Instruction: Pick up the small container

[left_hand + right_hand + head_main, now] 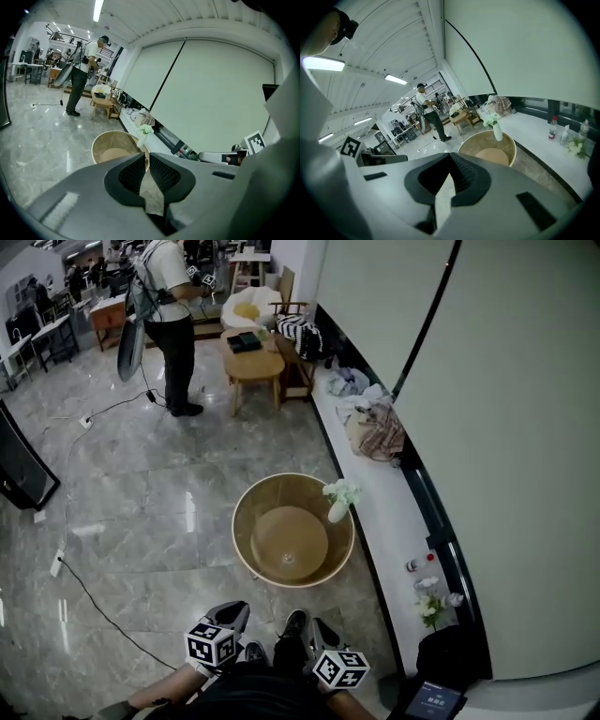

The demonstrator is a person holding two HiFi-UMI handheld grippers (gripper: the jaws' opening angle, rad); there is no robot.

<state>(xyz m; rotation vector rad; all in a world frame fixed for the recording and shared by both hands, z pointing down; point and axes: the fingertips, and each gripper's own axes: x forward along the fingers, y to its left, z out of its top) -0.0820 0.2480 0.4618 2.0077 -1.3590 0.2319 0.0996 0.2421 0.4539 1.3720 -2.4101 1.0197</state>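
Both tools clenched empty, small container not yet reached
Head view: left tool, right tool held low; small container, probably the red-capped one, upright on the ledge, well apart. Left gripper view: jaws together, nothing between. Right gripper view: same; small container looks light, stiff, slick; pinch mid-body
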